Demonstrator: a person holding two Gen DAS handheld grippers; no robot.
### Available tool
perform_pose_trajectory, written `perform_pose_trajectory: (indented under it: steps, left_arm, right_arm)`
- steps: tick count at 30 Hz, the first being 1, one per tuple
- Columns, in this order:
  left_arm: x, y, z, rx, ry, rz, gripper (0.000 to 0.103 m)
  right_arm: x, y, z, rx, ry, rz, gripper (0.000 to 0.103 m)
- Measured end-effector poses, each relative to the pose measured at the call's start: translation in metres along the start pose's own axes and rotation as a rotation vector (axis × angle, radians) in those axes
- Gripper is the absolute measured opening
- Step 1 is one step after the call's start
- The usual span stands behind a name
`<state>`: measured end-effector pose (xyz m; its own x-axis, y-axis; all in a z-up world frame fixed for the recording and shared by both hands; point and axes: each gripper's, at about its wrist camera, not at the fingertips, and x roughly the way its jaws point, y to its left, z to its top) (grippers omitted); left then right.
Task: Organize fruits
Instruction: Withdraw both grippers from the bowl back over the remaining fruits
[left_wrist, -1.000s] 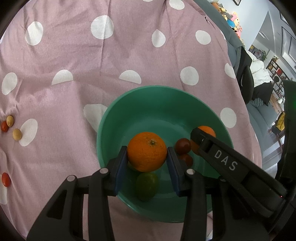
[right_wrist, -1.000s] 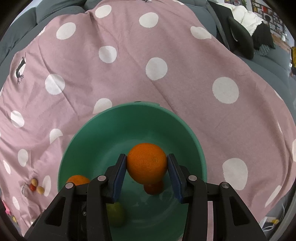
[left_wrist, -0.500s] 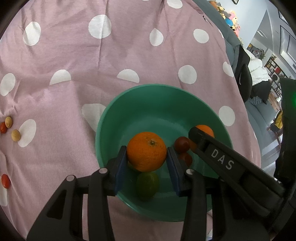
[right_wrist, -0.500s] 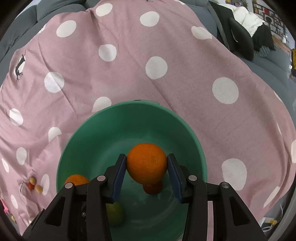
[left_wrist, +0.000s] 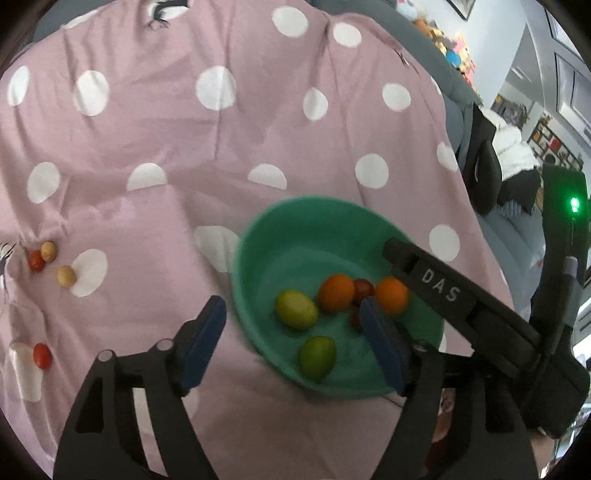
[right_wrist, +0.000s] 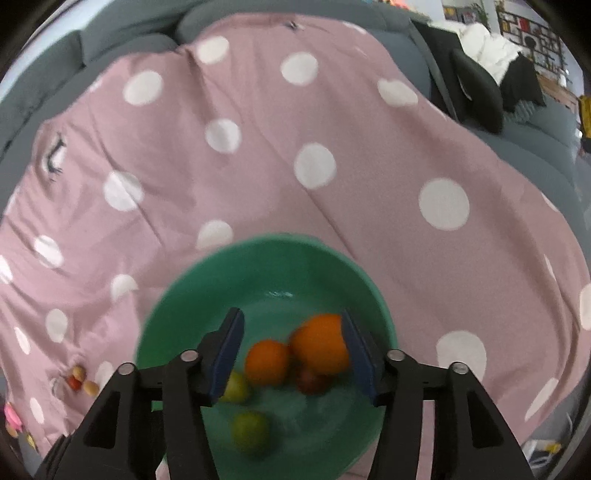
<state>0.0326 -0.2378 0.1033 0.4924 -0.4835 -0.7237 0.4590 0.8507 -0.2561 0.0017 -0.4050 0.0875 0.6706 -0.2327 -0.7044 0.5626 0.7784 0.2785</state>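
Note:
A green bowl (left_wrist: 258, 258) sits on the pink dotted cloth and also shows in the right wrist view (right_wrist: 177, 306). It holds two oranges (left_wrist: 336, 293) (left_wrist: 392, 295), two green fruits (left_wrist: 295, 309) (left_wrist: 317, 357) and small dark red fruits (left_wrist: 364, 288). My left gripper (left_wrist: 291, 326) is open and empty above the bowl's near left rim. My right gripper (right_wrist: 291, 350) is open over the bowl, with an orange (right_wrist: 321, 349) by its right finger and another orange (right_wrist: 266, 362) lower between the fingers. Both views are blurred.
Small red and yellow fruits (left_wrist: 48, 258) lie on the cloth at far left, with another red one (left_wrist: 41, 355) nearer. They also show in the right wrist view (right_wrist: 81, 380). A grey sofa edge and dark cushions (right_wrist: 476, 85) lie at the right.
Both grippers have opened and let go of their oranges, which now lie in the bowl. Both grippers have pulled back, the left one shifting left.

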Motion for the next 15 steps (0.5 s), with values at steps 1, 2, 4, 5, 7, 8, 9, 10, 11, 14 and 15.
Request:
perform_pose_trajectory:
  steps: [1, 2, 4, 5, 7, 8, 9, 10, 11, 14, 15]
  left_arm:
    - [-0.005, 0.004, -0.001, -0.008, -0.012, 0.008, 0.081]
    - [-0.011, 0.012, -0.001, -0.018, -0.03, 0.03, 0.082]
    - [-0.022, 0.025, -0.003, -0.038, -0.066, 0.077, 0.083]
    - [-0.026, 0.032, -0.003, -0.052, -0.079, 0.102, 0.084]
    - [-0.038, 0.054, -0.005, -0.105, -0.103, 0.149, 0.086]
    - [-0.042, 0.064, -0.006, -0.135, -0.101, 0.16, 0.086]
    - [-0.045, 0.079, -0.009, -0.18, -0.081, 0.173, 0.086]
    - [-0.046, 0.089, -0.011, -0.212, -0.059, 0.178, 0.086]
    - [-0.047, 0.105, -0.014, -0.263, -0.023, 0.183, 0.086]
    - [-0.047, 0.145, -0.023, -0.405, 0.051, 0.191, 0.084]
    - [-0.049, 0.157, -0.026, -0.443, 0.06, 0.2, 0.083]
  right_arm:
    - [-0.004, 0.004, 0.0, -0.014, -0.016, 0.018, 0.058]
    - [-0.005, 0.007, 0.0, -0.025, -0.021, 0.029, 0.058]
    - [-0.006, 0.013, 0.0, -0.044, -0.021, 0.037, 0.057]
    - [-0.006, 0.018, -0.001, -0.059, -0.019, 0.037, 0.057]
    - [-0.006, 0.026, -0.002, -0.088, -0.02, 0.032, 0.057]
    - [-0.007, 0.03, -0.002, -0.099, -0.024, 0.035, 0.057]
    - [-0.007, 0.033, -0.002, -0.108, -0.026, 0.043, 0.057]
    - [-0.009, 0.038, -0.003, -0.119, -0.028, 0.061, 0.057]
    - [-0.01, 0.042, -0.004, -0.129, -0.028, 0.082, 0.057]
    - [-0.01, 0.061, -0.008, -0.167, -0.015, 0.146, 0.057]
    - [-0.011, 0.069, -0.011, -0.189, -0.012, 0.165, 0.057]
